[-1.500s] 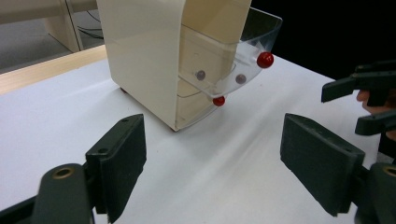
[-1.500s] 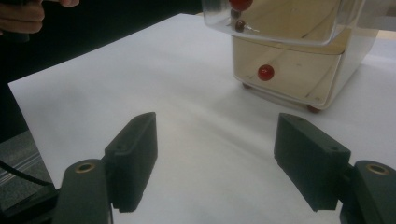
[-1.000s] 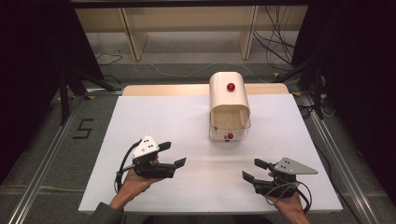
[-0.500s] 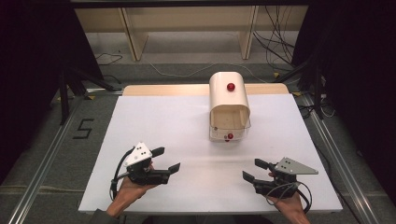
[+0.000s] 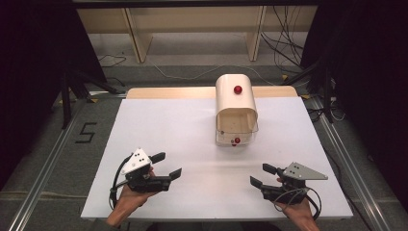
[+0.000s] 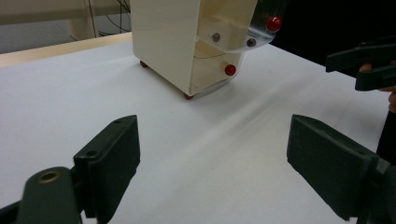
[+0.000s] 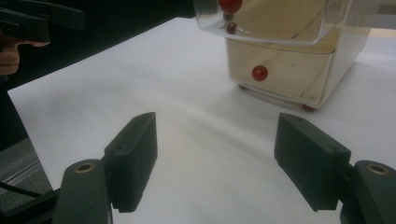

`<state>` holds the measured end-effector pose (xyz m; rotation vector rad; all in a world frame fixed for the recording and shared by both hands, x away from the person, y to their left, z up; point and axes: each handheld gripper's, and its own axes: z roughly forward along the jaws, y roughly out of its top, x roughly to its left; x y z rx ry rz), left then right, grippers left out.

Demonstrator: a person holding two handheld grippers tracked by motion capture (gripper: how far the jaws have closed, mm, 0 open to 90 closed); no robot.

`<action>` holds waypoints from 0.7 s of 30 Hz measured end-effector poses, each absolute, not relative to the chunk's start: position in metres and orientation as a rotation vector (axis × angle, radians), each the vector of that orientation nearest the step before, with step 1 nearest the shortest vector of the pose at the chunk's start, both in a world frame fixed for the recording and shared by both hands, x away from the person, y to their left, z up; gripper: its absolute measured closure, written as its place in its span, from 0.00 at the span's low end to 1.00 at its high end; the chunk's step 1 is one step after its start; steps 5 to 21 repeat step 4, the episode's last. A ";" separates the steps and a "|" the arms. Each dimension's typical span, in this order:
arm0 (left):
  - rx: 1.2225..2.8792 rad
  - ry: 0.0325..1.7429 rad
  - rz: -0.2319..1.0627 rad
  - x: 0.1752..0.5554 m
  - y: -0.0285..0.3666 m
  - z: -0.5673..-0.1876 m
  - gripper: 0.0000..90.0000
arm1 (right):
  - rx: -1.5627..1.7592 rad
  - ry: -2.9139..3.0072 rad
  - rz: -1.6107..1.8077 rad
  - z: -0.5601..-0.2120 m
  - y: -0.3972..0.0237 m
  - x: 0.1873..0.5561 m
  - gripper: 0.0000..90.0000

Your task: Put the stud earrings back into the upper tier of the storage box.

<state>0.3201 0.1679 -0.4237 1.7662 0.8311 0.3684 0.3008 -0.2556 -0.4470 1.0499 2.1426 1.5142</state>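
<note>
Cream box (image 5: 235,108) well ahead, between both open tools.

A flat white rectangular desk (image 5: 168,139) with a matte surface takes up the middle of the high view, and a strip of pale wood (image 5: 168,92) runs along its far edge. Directly on it, towards the far side and a little right of centre, stands a cream-coloured box-shaped cabinet with a rounded top and clear plastic drawer fronts (image 5: 235,103). The cabinet rests on small red feet (image 6: 188,96) that touch the white surface, and a round red knob (image 5: 237,140) shows on its lower drawer front, another (image 5: 237,89) on its rounded top. The desk stands on a grey floor (image 5: 91,120), where a black numeral 5 (image 5: 85,133) is marked to its left.
</note>
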 end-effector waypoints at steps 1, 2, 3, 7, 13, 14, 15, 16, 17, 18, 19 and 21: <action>1.764 0.832 0.367 0.320 0.168 -0.424 0.19 | 1.049 2.143 1.514 -0.447 -0.256 0.301 0.34; 1.764 0.833 0.367 0.320 0.168 -0.424 0.19 | 1.049 2.143 1.514 -0.447 -0.255 0.301 0.34; 1.766 0.835 0.367 0.320 0.168 -0.424 0.19 | 1.048 2.144 1.514 -0.447 -0.255 0.301 0.34; 1.768 0.835 0.369 0.320 0.168 -0.424 0.19 | 1.048 2.143 1.514 -0.447 -0.255 0.301 0.34; 1.768 0.835 0.369 0.320 0.168 -0.424 0.19 | 1.048 2.143 1.514 -0.447 -0.255 0.301 0.34; 1.768 0.835 0.369 0.320 0.168 -0.424 0.19 | 1.048 2.143 1.514 -0.447 -0.255 0.301 0.34; 1.768 0.835 0.369 0.320 0.168 -0.424 0.19 | 1.048 2.143 1.514 -0.447 -0.255 0.301 0.34; 1.768 0.835 0.369 0.320 0.168 -0.424 0.19 | 1.048 2.143 1.514 -0.447 -0.255 0.301 0.34; 1.768 0.835 0.369 0.320 0.168 -0.424 0.19 | 1.048 2.143 1.514 -0.447 -0.255 0.301 0.34; 1.768 0.835 0.369 0.320 0.168 -0.424 0.19 | 1.048 2.143 1.514 -0.447 -0.255 0.301 0.34; 1.768 0.835 0.369 0.320 0.168 -0.424 0.19 | 1.048 2.143 1.514 -0.447 -0.255 0.301 0.34; 1.768 0.835 0.369 0.320 0.168 -0.424 0.19 | 1.048 2.143 1.514 -0.447 -0.255 0.301 0.34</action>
